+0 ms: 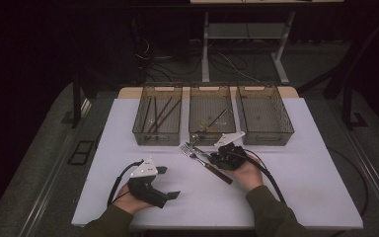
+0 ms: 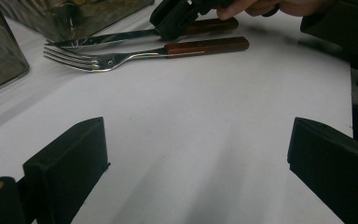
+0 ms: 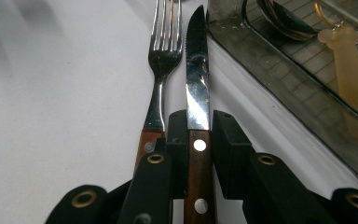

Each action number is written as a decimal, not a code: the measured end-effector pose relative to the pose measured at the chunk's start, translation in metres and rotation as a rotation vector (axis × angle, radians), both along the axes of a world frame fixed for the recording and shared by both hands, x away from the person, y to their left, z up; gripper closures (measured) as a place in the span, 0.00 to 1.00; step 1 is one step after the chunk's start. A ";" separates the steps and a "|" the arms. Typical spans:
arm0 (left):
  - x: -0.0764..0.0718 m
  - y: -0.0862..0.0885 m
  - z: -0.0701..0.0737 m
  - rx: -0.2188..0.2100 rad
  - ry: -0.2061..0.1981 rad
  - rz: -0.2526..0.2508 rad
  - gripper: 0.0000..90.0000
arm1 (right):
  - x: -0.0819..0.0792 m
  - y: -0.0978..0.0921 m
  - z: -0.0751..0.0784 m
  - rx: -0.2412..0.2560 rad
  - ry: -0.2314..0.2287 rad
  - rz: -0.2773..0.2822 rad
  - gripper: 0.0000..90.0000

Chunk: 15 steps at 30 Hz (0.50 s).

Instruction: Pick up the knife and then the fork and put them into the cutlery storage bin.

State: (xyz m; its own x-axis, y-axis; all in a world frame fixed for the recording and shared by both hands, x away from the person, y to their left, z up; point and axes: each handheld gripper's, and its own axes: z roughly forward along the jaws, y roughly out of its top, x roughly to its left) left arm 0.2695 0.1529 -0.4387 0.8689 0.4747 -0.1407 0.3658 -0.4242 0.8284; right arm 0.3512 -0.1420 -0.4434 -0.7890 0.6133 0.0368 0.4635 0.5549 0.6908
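The one piece of lettering that can be read stands on a pale, translucent handle (image 3: 354, 77) lying in a clear bin (image 3: 279, 65), ahead of the right gripper (image 3: 198, 140) and off to its right side in the right gripper view. Raised letters run along that handle; "LUS" can be made out near the picture's edge, and whatever follows is cut off there. The knife (image 3: 196, 84) held between that gripper's jaws bears two round rivets on its wooden handle but no mark or brand that can be read. The fork (image 3: 161, 60) just beside the knife shows no stamp either.
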 end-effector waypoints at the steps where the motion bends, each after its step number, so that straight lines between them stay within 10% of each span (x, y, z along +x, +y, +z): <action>1: 0.000 0.000 0.000 0.000 0.000 -0.001 0.04 | 0.000 -0.001 0.001 0.003 0.008 -0.002 0.86; 15: 0.000 0.000 0.000 -0.001 -0.001 -0.001 0.04 | -0.005 -0.021 0.019 0.024 0.036 0.039 0.86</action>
State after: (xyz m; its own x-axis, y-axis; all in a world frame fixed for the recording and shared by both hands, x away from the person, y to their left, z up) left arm 0.2699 0.1527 -0.4388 0.8695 0.4736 -0.1402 0.3646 -0.4239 0.8290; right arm 0.3464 -0.1625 -0.4248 -0.8102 0.5808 0.0795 0.4665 0.5568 0.6873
